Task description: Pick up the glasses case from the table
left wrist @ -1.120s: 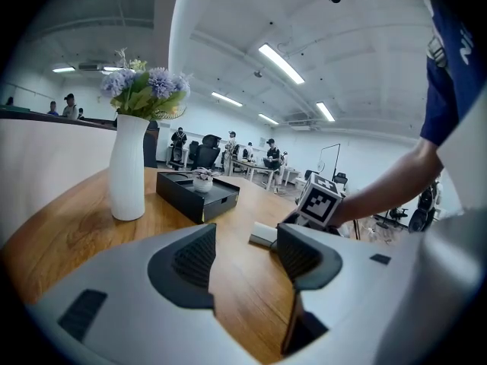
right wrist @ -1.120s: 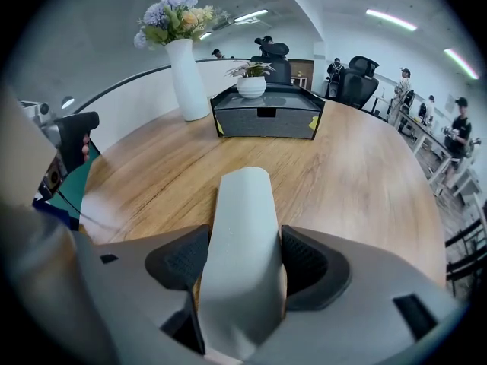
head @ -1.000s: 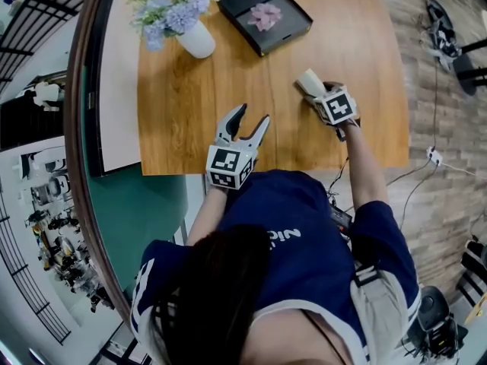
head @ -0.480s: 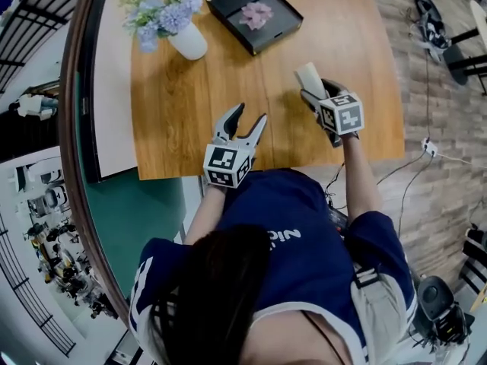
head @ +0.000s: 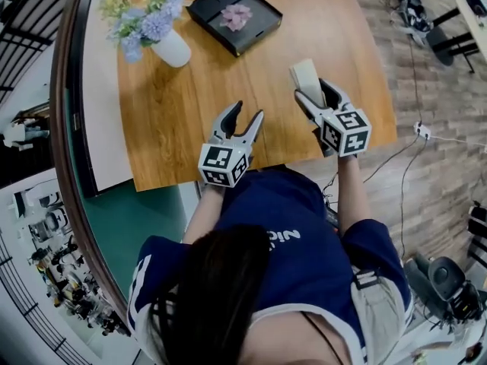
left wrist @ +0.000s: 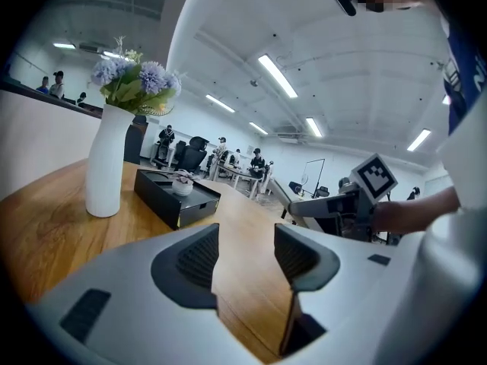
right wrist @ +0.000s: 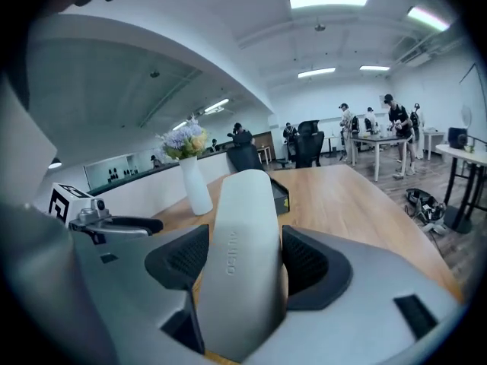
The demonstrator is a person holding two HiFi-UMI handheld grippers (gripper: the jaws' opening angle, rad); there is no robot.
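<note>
The pale grey glasses case (head: 307, 74) stands on end between the jaws of my right gripper (head: 312, 90), lifted off the wooden table (head: 190, 128). In the right gripper view the case (right wrist: 240, 234) fills the gap and both dark pads press its sides. My left gripper (head: 248, 112) hovers over the table's near edge. Its jaws have just been closing a little but still stand apart, and only bare wood shows between them in the left gripper view (left wrist: 245, 253).
At the table's far left stands a white vase (head: 171, 49) of blue flowers. A black tray (head: 232, 17) holding a pink flower lies beyond it. The table's right edge drops to a wooden floor with cables (head: 415, 131). A curved railing (head: 68, 112) runs at left.
My right gripper has risen with the glasses case, which now hangs above the table. The left gripper has stayed near the front edge.
</note>
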